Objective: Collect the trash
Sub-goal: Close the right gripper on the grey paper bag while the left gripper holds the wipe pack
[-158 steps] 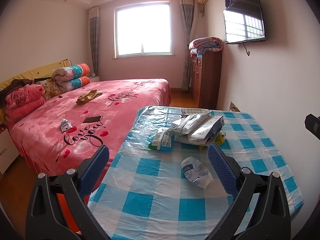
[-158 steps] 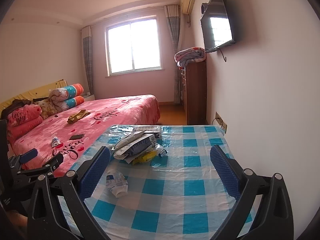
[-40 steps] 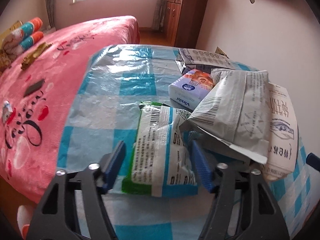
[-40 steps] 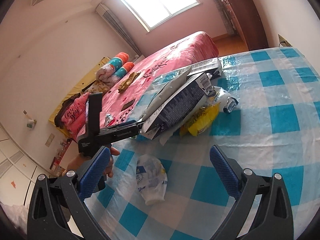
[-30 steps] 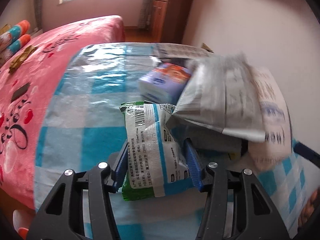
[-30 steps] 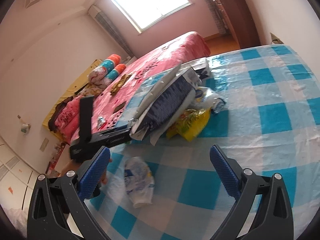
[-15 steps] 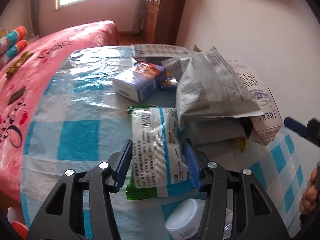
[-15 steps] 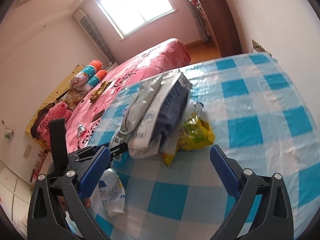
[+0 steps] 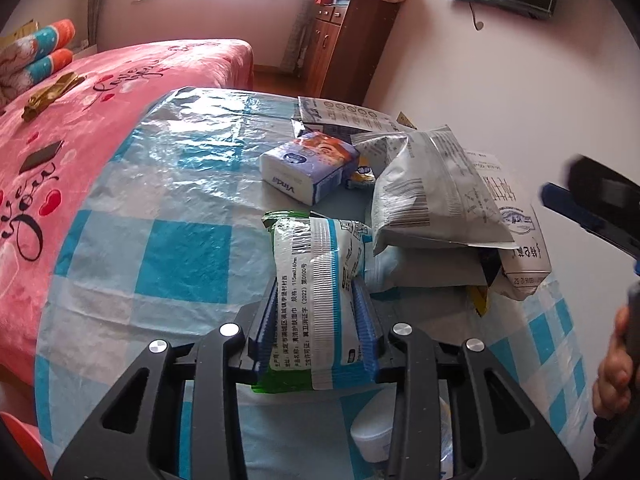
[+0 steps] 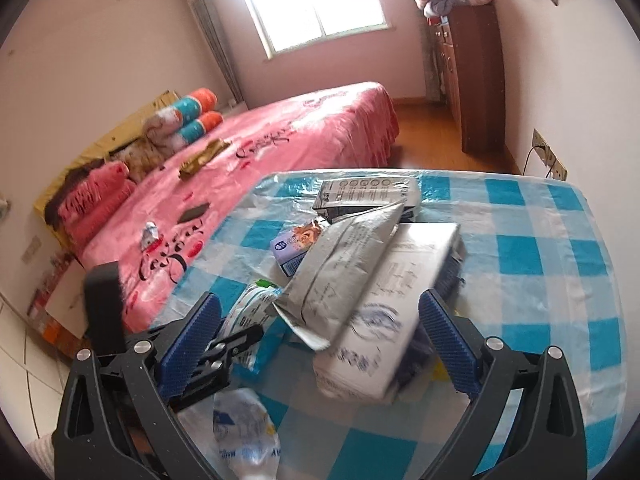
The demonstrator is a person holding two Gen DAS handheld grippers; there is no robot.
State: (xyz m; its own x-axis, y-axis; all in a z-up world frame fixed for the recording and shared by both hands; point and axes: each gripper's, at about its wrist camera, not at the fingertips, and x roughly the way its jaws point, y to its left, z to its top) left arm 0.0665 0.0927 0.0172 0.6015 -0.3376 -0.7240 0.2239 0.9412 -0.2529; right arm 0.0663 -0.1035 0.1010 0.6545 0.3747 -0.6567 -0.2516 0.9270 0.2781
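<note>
left tool (image 9: 316,312) closing, now pinching wipes pack (image 9: 316,280) | right tool (image 10: 316,332) nearer pile

Checked table (image 9: 180,264) bears tissue pack (image 9: 308,168) and wrappers (image 9: 432,192).

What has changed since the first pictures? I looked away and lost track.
The left gripper moved in from the table edge; its jaws have just been closing onto the wet-wipes pack. The right gripper, open, swung towards the pile of grey bags. The Vinda tissue pack stays on the table.

Pale pink walls (image 10: 100,60) enclose a pink-covered bed (image 10: 304,128) at left, 1 bright far window (image 10: 316,4), a brown cabinet (image 10: 476,76) at right and wooden floor (image 10: 428,120).
</note>
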